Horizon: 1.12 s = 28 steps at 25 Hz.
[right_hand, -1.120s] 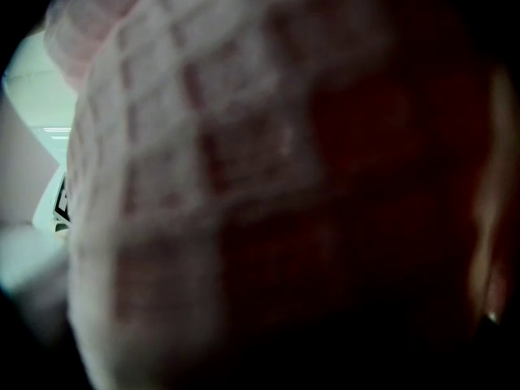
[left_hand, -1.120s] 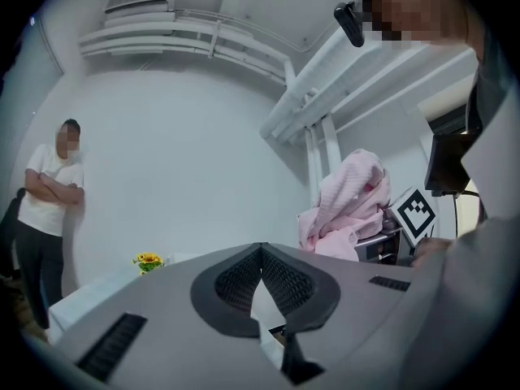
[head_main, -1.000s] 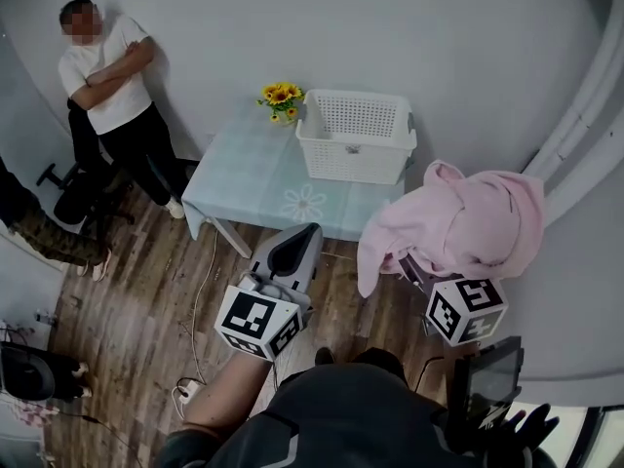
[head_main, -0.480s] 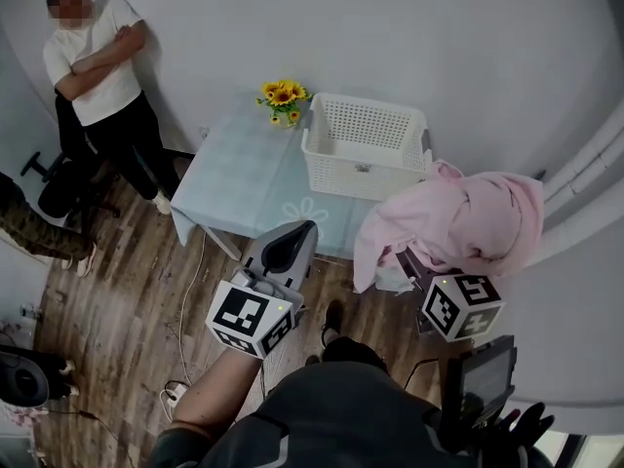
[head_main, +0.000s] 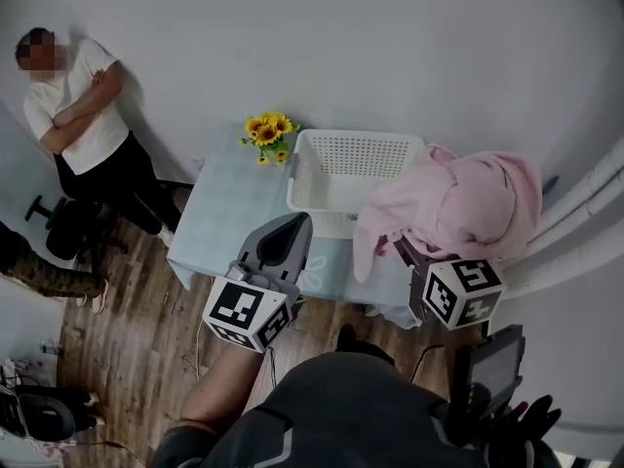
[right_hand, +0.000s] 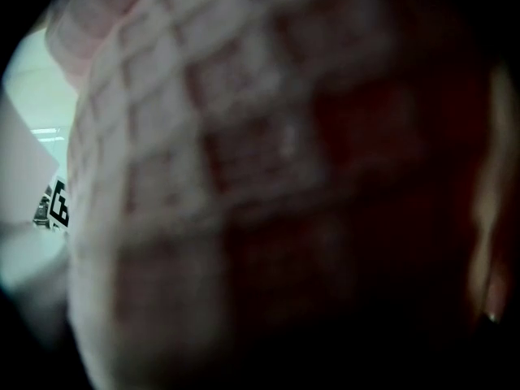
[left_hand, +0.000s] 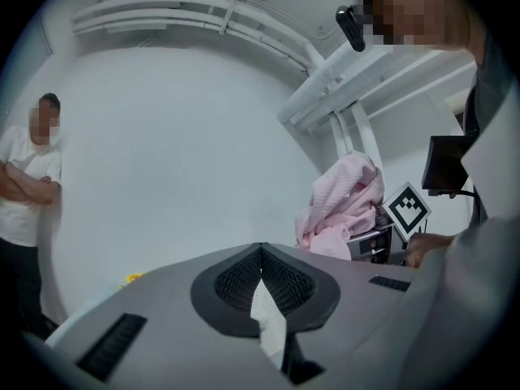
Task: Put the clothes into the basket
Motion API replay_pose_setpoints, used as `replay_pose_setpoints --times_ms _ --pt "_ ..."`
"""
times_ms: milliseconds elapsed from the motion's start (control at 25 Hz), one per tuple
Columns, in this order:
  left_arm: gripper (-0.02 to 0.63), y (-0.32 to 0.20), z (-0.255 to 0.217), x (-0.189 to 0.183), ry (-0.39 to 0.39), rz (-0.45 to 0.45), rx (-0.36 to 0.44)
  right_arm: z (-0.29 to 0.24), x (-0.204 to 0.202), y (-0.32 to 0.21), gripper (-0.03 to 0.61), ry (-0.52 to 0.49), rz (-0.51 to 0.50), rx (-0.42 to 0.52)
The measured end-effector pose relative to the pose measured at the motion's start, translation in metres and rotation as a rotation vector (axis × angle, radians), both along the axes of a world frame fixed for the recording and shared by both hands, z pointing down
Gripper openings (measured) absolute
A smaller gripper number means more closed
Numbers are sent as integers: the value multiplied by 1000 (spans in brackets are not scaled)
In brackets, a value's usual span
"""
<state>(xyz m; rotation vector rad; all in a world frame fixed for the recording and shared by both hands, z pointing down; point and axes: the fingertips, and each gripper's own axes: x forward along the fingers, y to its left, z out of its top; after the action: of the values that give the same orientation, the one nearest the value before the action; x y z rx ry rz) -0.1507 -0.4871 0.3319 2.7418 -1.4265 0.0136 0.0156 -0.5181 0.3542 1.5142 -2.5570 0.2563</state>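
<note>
The pink clothes (head_main: 458, 208) hung over the right gripper (head_main: 414, 253), up in the air just beside the white basket (head_main: 341, 164) on the table (head_main: 229, 232). The cloth hid its jaws, so I cannot tell if they pinched it. The left gripper (left_hand: 260, 254) was closed and held nothing. The best way would be to move right over the basket, go low, then let go.
</note>
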Motion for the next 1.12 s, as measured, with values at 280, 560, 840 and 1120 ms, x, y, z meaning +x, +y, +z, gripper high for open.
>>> replay_pose_setpoints --times_ms 280,560,840,1120 --pt "8 4 -4 1 -10 11 8 -9 8 -8 367 145 -57 49" --pt "9 -87 -4 -25 3 24 -12 14 -22 -117 367 371 -176 11" --pt "9 -128 -4 -42 5 36 2 84 -32 -164 367 550 -275 -78" --pt "8 -149 5 -71 -7 26 -24 145 -55 -187 365 650 -373 -191"
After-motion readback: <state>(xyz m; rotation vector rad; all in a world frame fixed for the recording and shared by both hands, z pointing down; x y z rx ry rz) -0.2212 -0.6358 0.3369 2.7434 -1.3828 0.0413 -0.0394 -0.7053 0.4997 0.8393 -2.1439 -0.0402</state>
